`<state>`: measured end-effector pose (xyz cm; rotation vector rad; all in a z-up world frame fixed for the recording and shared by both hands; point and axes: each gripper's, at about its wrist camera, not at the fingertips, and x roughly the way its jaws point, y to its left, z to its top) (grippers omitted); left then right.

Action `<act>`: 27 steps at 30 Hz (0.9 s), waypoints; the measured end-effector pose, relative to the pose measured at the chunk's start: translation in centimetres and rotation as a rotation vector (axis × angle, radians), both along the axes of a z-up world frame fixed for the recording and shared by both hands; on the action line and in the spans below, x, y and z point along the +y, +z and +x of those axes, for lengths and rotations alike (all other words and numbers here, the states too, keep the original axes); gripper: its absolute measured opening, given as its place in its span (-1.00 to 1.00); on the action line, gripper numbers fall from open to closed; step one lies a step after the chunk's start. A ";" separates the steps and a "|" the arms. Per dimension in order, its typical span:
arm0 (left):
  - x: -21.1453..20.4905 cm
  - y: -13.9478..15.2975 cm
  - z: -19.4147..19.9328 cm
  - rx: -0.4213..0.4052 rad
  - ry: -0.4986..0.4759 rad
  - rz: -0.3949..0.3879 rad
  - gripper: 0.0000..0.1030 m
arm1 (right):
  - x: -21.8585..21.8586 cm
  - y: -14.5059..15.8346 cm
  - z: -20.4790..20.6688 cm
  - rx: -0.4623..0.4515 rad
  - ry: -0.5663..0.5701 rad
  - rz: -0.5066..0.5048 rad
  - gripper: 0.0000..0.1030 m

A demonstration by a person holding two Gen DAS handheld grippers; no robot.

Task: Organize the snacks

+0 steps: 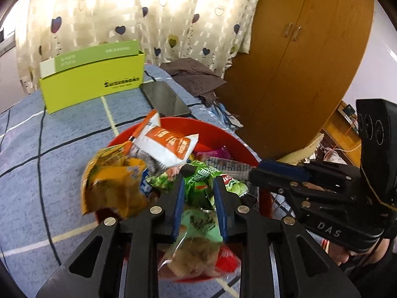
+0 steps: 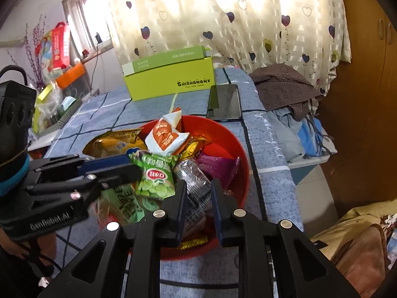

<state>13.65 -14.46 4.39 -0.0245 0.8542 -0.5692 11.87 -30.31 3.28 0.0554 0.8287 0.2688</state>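
Note:
A red bowl [image 1: 218,134] [image 2: 230,146] full of snack packets sits on a blue checked cloth. My left gripper [image 1: 198,186] has its jaws around a green pea-snack packet [image 1: 201,181] [image 2: 155,176] on top of the pile. My right gripper [image 2: 197,191] hangs open over a clear packet of dark snacks [image 2: 196,181], not gripping. It also shows in the left wrist view [image 1: 188,170]. An orange-and-white packet [image 1: 166,146] [image 2: 165,137] and a yellow packet [image 1: 111,181] [image 2: 116,144] lie at the bowl's far and left side.
A lime-green open box [image 1: 94,82] [image 2: 171,77] stands at the back of the table. A black phone [image 1: 165,99] [image 2: 224,101] lies beside it. Crumpled clothes [image 2: 285,87] lie at the right edge; a wooden wardrobe [image 1: 297,62] stands beyond.

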 end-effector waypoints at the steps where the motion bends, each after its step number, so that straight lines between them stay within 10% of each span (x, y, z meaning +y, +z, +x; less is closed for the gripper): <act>1: 0.4 0.1 -0.2 -0.001 0.010 -0.001 -0.51 | 0.0 0.0 -0.1 0.000 0.003 -0.001 -0.64; 27: 0.2 -1.0 -4.0 -0.020 0.019 0.101 -0.51 | 0.4 0.4 -3.9 -0.015 0.042 -0.001 -0.47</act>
